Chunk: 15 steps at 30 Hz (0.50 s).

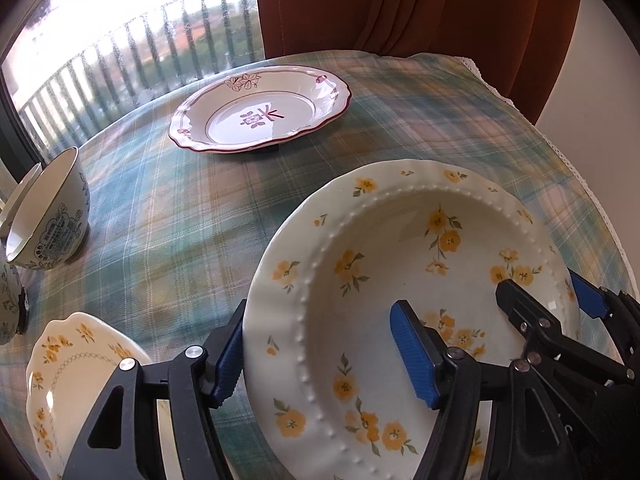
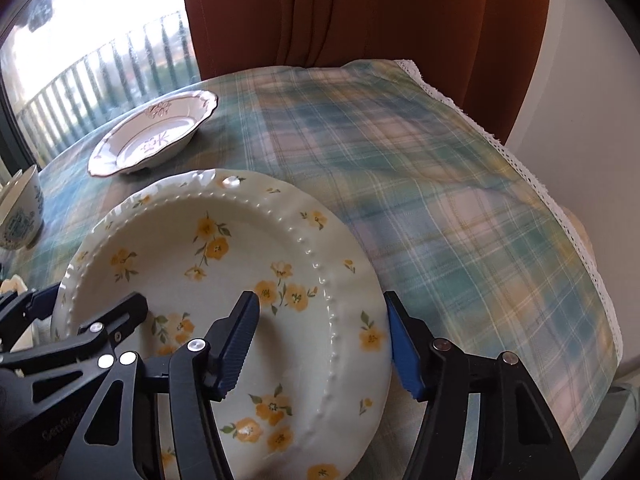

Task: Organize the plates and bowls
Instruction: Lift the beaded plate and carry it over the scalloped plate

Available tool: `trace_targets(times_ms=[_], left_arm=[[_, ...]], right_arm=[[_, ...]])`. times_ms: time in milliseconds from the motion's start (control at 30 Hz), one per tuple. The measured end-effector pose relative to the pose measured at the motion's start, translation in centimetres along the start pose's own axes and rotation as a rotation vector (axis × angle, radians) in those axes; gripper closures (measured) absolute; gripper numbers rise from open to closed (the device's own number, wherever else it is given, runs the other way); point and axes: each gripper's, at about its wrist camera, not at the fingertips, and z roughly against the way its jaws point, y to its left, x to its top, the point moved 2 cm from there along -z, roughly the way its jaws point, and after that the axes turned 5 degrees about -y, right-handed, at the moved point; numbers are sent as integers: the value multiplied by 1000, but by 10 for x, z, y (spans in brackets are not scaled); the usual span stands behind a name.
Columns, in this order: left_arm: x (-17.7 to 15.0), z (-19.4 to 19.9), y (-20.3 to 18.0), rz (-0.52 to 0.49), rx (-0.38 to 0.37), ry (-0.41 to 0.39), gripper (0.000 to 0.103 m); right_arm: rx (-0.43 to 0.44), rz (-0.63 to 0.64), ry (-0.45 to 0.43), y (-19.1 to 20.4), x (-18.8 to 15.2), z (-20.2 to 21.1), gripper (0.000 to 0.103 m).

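A cream plate with yellow flowers is held tilted above the plaid tablecloth. My left gripper straddles its left rim, one blue pad outside, one inside, shut on it. My right gripper clamps the right rim in the same way; it also shows in the left wrist view. A white plate with a maroon rim lies at the far side. A blue-patterned bowl lies tipped at the left.
A small yellow-flowered dish sits at the near left. Another patterned bowl is at the left edge. The tablecloth's lace edge marks the table's right side. A rust curtain and window stand behind.
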Motion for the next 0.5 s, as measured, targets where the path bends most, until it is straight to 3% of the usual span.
trace_targets(times_ms=[167,500], left_arm=[[-7,2,0,-7,-20,-2,32],[-9,7,-7,-35,-12,-19,32]], right_arm=[[45,51,9,-2,-5,1,38],[42,-35,25,-6,0,-3,38]])
